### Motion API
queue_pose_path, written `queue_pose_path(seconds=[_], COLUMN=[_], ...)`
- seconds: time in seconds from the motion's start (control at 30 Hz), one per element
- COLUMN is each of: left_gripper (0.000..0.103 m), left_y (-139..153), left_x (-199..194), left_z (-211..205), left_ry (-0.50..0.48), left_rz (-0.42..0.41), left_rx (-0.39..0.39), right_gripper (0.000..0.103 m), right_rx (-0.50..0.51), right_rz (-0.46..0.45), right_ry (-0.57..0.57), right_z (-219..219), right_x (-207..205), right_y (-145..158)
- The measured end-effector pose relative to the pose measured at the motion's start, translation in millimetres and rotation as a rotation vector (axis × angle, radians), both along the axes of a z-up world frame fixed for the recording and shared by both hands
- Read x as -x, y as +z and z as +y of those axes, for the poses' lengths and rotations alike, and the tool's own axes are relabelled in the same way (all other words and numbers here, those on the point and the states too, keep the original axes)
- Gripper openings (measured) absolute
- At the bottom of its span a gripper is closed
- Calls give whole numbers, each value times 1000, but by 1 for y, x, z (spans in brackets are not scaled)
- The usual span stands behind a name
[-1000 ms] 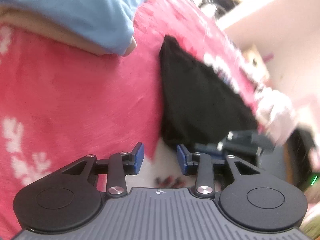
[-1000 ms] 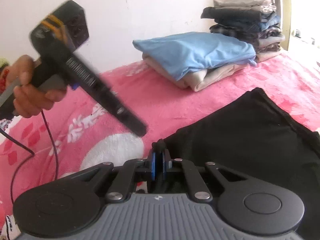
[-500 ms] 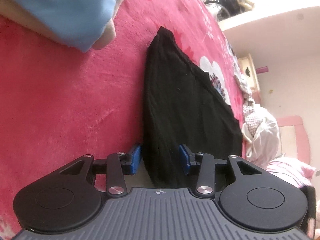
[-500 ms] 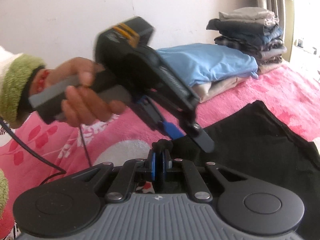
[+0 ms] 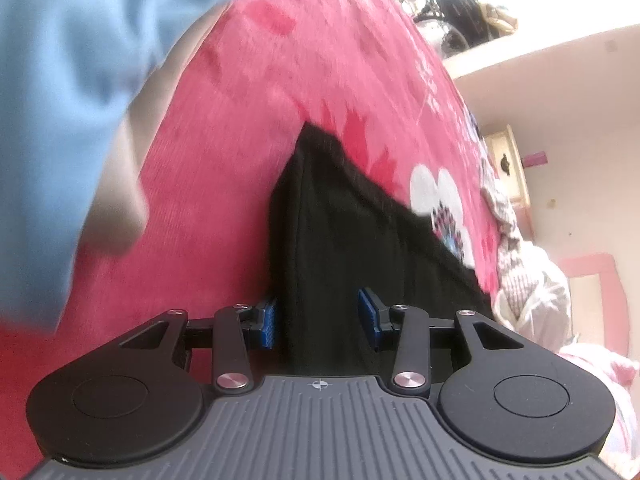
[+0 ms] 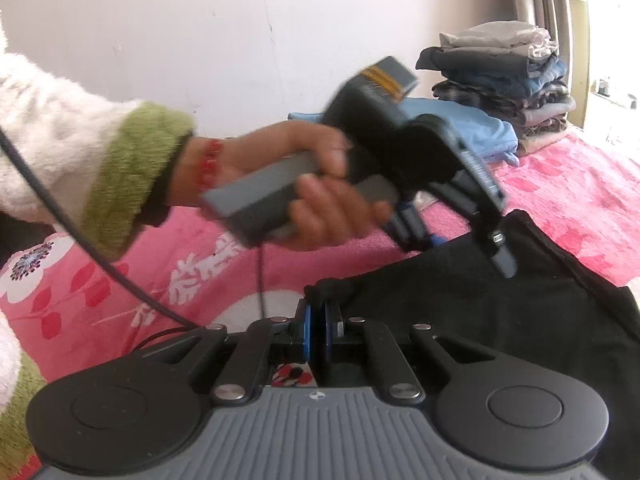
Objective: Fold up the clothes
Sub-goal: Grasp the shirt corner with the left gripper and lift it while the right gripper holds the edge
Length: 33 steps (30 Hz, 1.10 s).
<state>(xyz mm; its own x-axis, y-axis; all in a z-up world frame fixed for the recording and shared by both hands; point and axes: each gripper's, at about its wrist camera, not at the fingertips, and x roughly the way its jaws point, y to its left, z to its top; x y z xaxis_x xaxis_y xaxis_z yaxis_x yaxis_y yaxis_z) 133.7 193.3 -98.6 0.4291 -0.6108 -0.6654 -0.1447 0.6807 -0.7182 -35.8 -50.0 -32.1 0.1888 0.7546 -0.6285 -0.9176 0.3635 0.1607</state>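
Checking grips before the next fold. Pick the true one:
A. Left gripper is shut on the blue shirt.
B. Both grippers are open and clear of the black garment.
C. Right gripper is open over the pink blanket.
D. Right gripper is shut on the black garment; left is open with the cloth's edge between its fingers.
D: the right gripper pinches a bunched corner of the black garment, while the left gripper has its blue pads apart around the cloth's edge.

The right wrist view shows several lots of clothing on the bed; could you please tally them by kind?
Black garment being folded: 1
Low folded pile, blue top over beige: 1
Tall folded stack by the window: 1
Total: 3
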Motion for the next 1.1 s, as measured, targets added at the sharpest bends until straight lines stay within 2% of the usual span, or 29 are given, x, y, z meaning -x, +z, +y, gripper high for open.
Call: queue_pose_path(seconds=[0.17,0.23,0.3,0.4,0.5,0.6,0.77,0.9,1.1], left_gripper=[36,28,15,8,6,6,6,6,6], left_y=[-4,-2,-1,1,10,28,66,94,119], left_x=[-20,-23,-25,-27,-29,-32,-39,-45,-52], left_z=[1,-2,-4,-9,-19,-35,-76,-127,-227], left_ry=[49,50,68,93,90,53,-42,-126,-289], left_rz=[-5,-31,-38,-43,-57,-80,-140,-179,-235], left_rx=[25,-9,-27,-43,-80,-122,-193,-251,-359], right_gripper=[7,7,7,7,7,7,7,7,7], right_rx=[-11,-16,-21,-21,-31,-49,-79,-119,-221], right_rz=[27,38,49,75,82,78,121,119,141], right_ry=[-3,-4,-5,-28,-76,-137,-258,-378,-653], right_z=[-1,-1,-2,-7,-21,-40,-79,-120,-196], right_x=[-3,-4,-6,-8,-9,-7,2,13,21], right_y=[0,0,-1,2,10,17,22,31,39])
